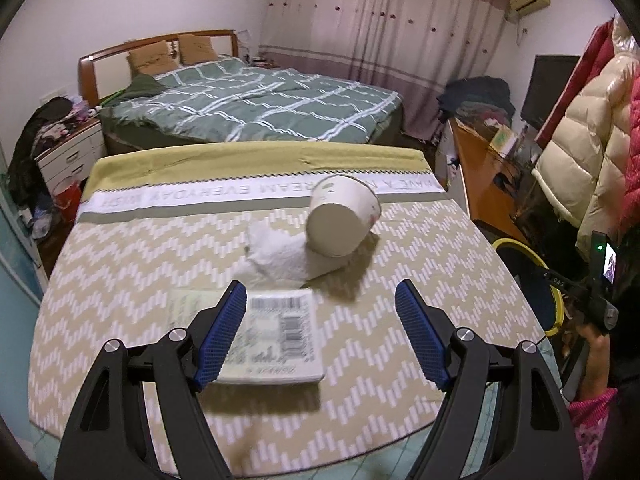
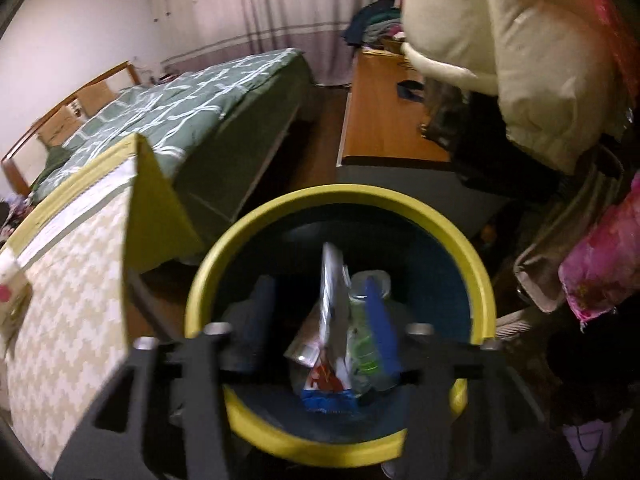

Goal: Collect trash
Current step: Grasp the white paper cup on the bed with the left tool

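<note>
Your right gripper hangs over a round bin with a yellow rim and dark blue inside, which stands on the floor just beside the table. Its fingers are parted, and a flat wrapper stands on edge between them. The view is blurred, so I cannot tell whether the pads touch the wrapper or whether it has dropped free onto the other trash in the bin. This looks like the drop-off step for that piece.

Your left gripper hovers low over the table, which wears a beige zigzag cloth. Its blue-padded fingers are spread and hold nothing. Three pieces of trash remain on the cloth. A flat barcoded packet lies beneath the left finger. A crumpled white tissue sits just beyond it. A white paper cup lies on its side, touching the tissue.

The next move probably calls for shifting the left gripper sideways to centre on the packet, lowering it, and closing.
</note>
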Motion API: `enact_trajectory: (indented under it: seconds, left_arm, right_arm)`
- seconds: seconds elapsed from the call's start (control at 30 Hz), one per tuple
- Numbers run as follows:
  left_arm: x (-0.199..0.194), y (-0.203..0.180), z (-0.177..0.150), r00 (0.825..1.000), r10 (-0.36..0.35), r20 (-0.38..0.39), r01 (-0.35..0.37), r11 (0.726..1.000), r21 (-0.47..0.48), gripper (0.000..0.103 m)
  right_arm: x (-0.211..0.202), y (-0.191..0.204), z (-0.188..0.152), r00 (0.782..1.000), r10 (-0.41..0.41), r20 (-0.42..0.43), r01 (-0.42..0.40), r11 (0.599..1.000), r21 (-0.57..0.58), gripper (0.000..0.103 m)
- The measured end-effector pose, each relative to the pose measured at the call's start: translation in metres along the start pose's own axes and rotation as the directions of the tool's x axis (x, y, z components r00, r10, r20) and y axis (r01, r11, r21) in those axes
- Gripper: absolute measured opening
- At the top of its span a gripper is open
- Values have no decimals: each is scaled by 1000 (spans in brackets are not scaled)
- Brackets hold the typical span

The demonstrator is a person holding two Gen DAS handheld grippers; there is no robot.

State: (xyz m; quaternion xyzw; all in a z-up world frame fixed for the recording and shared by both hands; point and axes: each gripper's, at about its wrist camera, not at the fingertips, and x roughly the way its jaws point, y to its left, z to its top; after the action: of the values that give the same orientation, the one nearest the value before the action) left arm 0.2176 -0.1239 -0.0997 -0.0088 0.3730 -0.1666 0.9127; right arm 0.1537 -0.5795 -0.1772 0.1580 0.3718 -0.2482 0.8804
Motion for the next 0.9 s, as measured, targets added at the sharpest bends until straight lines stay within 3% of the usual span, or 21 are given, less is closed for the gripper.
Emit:
enact_trajectory:
  seconds: [0.23, 0.5, 0.63, 0.9]
  left_arm:
    - [38, -19, 29, 999, -30, -43, 32, 998, 54, 76]
    - [102, -38, 72, 993, 12, -115, 2, 992, 123, 76]
    - [133, -36, 80, 984, 9, -180, 10, 995, 103, 76]
    - [156, -32, 75, 975, 38, -218, -12, 993, 121, 76]
  right_arm:
    - [10, -3, 2, 1000, -11, -9, 11, 1000, -4, 51]
    - [15, -1, 6, 1000, 4, -23, -4, 1000, -1, 51]
    - [15, -2, 6, 1000, 9, -25, -9, 1000, 2, 51]
    - [15, 2, 7, 999, 27, -25, -27, 1000, 0, 51]
